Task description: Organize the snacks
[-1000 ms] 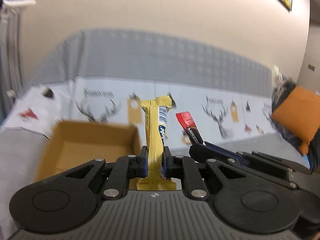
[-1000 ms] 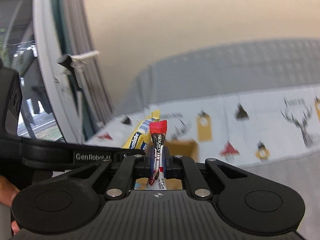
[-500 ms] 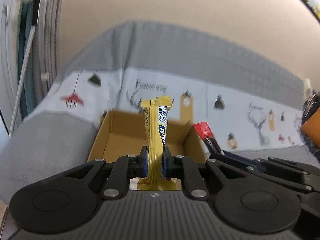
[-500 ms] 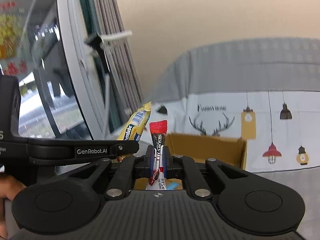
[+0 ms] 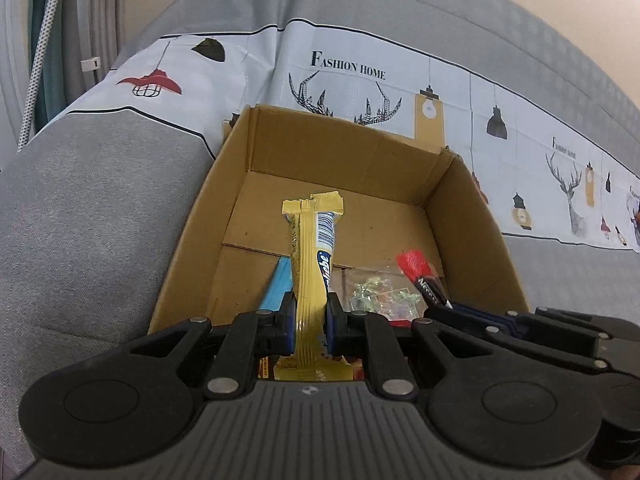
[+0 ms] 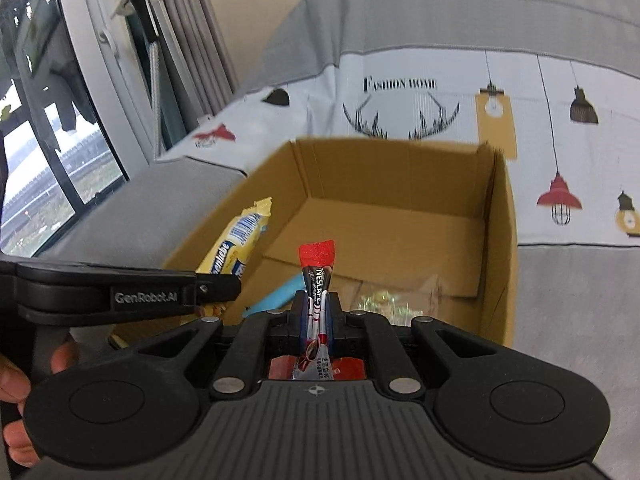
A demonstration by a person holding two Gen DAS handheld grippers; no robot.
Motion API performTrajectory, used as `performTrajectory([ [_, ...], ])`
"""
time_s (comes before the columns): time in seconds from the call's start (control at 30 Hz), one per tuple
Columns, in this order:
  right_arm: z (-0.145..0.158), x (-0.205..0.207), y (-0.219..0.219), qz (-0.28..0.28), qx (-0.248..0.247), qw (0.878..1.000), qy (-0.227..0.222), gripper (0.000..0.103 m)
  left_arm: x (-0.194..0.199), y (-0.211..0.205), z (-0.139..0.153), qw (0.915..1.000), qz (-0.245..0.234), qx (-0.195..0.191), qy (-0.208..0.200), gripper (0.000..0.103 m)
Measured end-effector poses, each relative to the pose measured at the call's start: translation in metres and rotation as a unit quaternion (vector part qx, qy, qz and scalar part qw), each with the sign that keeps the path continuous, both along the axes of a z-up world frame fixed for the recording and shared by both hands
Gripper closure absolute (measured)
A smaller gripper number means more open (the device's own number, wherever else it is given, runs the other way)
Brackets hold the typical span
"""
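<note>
An open cardboard box (image 5: 340, 152) sits on a grey sofa. Above it, the left gripper (image 5: 311, 322) pinches a light, crinkly yellow snack bar (image 5: 314, 264) near its lower end; the right gripper (image 6: 317, 314) clamps a thin, floppy red coffee stick (image 6: 318, 276) mid-length.

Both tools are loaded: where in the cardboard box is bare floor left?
The far half of the cardboard box floor is bare, up to the back wall. The near end is crowded: blue packet on the left, clear candy bag on the right.
</note>
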State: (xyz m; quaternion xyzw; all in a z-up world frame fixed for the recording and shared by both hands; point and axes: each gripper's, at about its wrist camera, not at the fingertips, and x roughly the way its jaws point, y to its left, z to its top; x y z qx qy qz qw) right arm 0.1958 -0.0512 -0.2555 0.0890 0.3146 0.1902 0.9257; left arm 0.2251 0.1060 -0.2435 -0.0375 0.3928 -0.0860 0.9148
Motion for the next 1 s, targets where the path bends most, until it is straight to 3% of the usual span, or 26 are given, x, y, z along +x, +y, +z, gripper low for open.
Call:
performTrajectory([
  [0.07,-0.002,0.002,0.002,0.001,-0.004,1.0,0.003,0.093,-0.003,0.001,0.003,1.0,-0.003,-0.001,-0.004,0.088],
  [0.13,0.0,0.001,0.005,-0.008,-0.02,1.0,0.007,0.087,-0.007,-0.001,0.011,0.9999,-0.003,0.005,-0.011,0.077],
  [0.17,0.001,0.002,0.006,-0.016,-0.028,0.999,0.009,0.077,-0.011,-0.001,0.016,0.9999,-0.002,0.005,-0.01,0.045],
  [0.2,0.003,0.001,0.005,-0.026,-0.03,0.999,0.012,0.067,-0.015,-0.003,0.022,0.9999,0.0,0.002,-0.013,0.032],
  [0.23,0.006,-0.002,0.003,-0.031,-0.027,0.999,0.009,0.052,-0.022,-0.004,0.03,0.9997,-0.001,0.0,-0.023,0.032],
  [0.37,0.028,-0.025,-0.001,-0.029,-0.023,0.999,0.0,0.054,-0.051,-0.013,0.065,0.999,-0.014,-0.004,-0.043,0.031],
  [0.5,0.068,-0.064,-0.003,-0.034,-0.018,0.999,-0.027,0.054,-0.088,-0.019,0.098,0.9984,-0.018,-0.011,-0.052,0.017],
  [0.63,0.104,-0.104,-0.007,-0.037,-0.012,0.999,-0.034,0.05,-0.132,-0.029,0.135,0.9961,-0.004,0.024,-0.085,0.011],
  [0.7,0.116,-0.123,-0.014,-0.034,0.018,0.999,-0.021,0.047,-0.151,-0.036,0.151,0.9953,0.003,0.037,-0.09,0.001],
  [0.87,0.144,-0.168,-0.024,-0.055,0.033,0.998,-0.014,0.029,-0.198,-0.049,0.184,0.9934,0.012,0.052,-0.101,0.0],
  [1.0,0.16,-0.192,-0.028,-0.092,0.019,0.996,-0.003,0.018,-0.217,-0.062,0.201,0.9909,0.032,0.092,-0.093,0.0],
])
